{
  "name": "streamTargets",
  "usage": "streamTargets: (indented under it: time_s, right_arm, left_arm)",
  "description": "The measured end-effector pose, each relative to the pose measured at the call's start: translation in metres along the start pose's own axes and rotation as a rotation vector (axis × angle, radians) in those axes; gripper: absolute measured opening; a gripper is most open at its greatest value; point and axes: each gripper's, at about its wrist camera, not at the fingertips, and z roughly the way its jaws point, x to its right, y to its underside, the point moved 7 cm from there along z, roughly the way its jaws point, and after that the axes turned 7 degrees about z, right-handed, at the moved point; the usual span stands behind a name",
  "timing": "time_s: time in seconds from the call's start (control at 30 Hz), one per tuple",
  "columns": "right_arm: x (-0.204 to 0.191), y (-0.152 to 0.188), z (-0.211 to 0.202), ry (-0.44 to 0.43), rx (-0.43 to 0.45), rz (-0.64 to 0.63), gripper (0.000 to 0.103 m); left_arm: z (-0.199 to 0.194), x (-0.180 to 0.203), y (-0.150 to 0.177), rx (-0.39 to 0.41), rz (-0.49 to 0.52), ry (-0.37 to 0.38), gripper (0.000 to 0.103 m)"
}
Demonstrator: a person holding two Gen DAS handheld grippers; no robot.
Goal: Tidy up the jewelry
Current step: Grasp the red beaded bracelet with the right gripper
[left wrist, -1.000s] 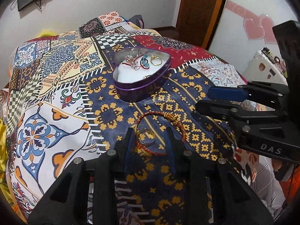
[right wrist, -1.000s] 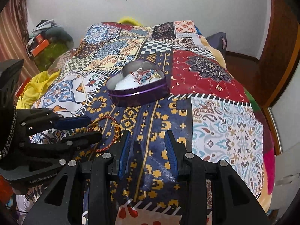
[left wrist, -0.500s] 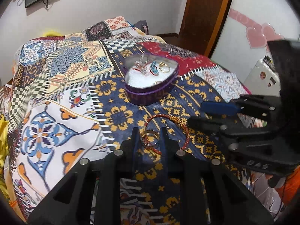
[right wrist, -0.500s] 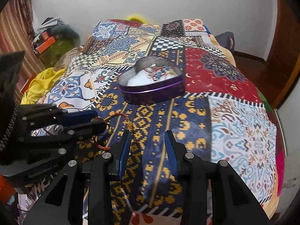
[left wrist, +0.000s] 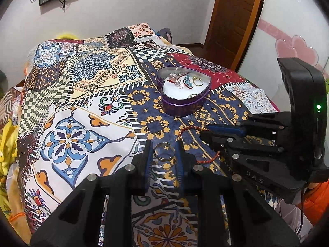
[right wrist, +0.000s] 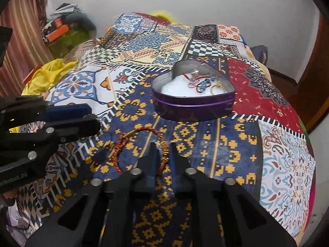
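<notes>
The left claw (left wrist: 163,154) is holding a silver ring (left wrist: 164,151) between its two fingers, and the fingers are pressing on both sides of it. The ring is sitting right at the tips of the fingers, over the patchwork blanket (left wrist: 82,111) on the bed. It is not clear if the ring is touching the blanket or is lifted a little.

The right claw (right wrist: 163,154) is squeezing one side of a red and gold bracelet (right wrist: 139,150). Its fingers are close together, with the right part of the bracelet pinched between them. The rest of the bracelet is curving out to the left on the blue and yellow patch of the blanket. In the left wrist view, the right claw (left wrist: 205,132) is coming in from the right side, and a part of the bracelet (left wrist: 191,126) is peeking out beside its tip.

A purple heart-shaped tin (left wrist: 184,105) is sitting on the blanket, farther back than both claws. It is open at the top. Inside it, a gold ring (left wrist: 197,81) and some small red and blue pieces (left wrist: 181,80) are lying on a white pad. In the right wrist view, the tin (right wrist: 193,105) is straight ahead of the right claw, well apart from the bracelet.
</notes>
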Motion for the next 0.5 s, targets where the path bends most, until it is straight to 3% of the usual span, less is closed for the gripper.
streamTargets:
  time_s: [0.5]
  right_arm:
    - [0.014, -0.022, -0.048, -0.014, 0.127, 0.078, 0.006]
  left_arm:
    - [-0.025, 0.009, -0.022, 0.070, 0.015, -0.009, 0.020]
